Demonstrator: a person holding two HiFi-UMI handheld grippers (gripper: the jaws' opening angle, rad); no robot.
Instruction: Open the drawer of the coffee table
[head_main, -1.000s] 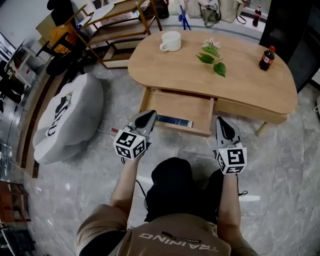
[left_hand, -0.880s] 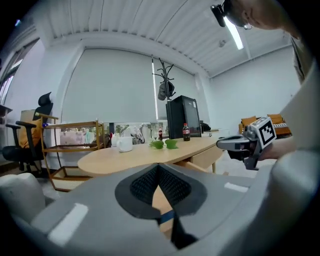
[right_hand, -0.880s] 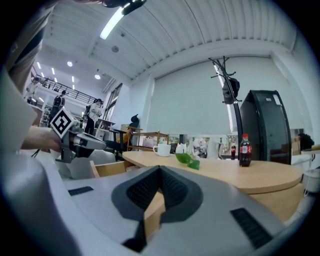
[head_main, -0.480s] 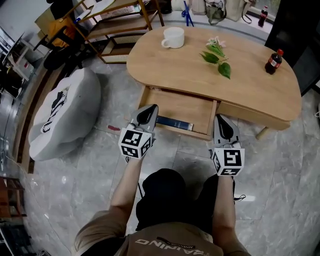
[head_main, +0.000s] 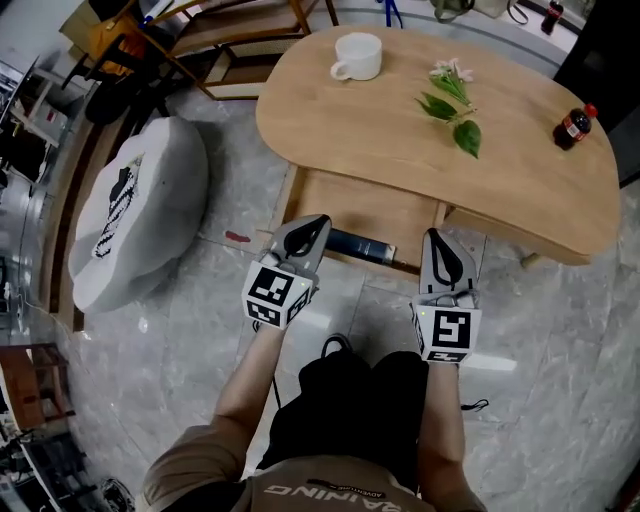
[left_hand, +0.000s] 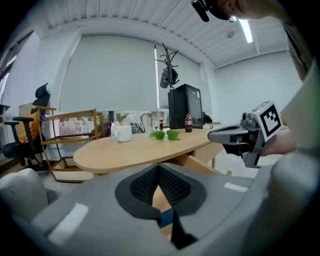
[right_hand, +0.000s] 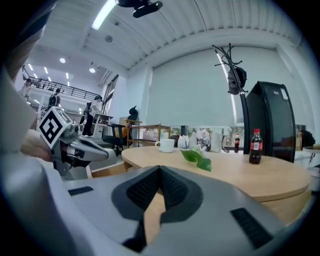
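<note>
Starting at the left claw (head_main: 312, 228), its jaws are pressed together with nothing between them; its own view (left_hand: 159, 167) shows the ribbed pads meeting at the tip, with pale wood and a strip of blue visible through the gap lower down. The right claw (head_main: 440, 240) is likewise closed and empty, its pads meeting in its own view (right_hand: 159, 170) with only wood showing behind them. Seen from the head, both claws point toward the drawer (head_main: 370, 210). The left tip sits over the drawer's near left corner and the right tip just beside its near right corner. Whether either tip actually touches the front board cannot be told. The drawer stands pulled out from under the bench (head_main: 380, 120), its wooden bottom bare except for a dark blue thing (head_main: 362, 245), perhaps a book, lying along the front edge between the two claws. Judging by how much of the inside shows, the opening looks largely done. At most a little more pull remains, and neither claw has a hold on anything to give it. On the bench top, well beyond the claws, stand a white cup (head_main: 358, 55), a leafy sprig (head_main: 452, 100) and a small bottle (head_main: 572, 126).
</note>
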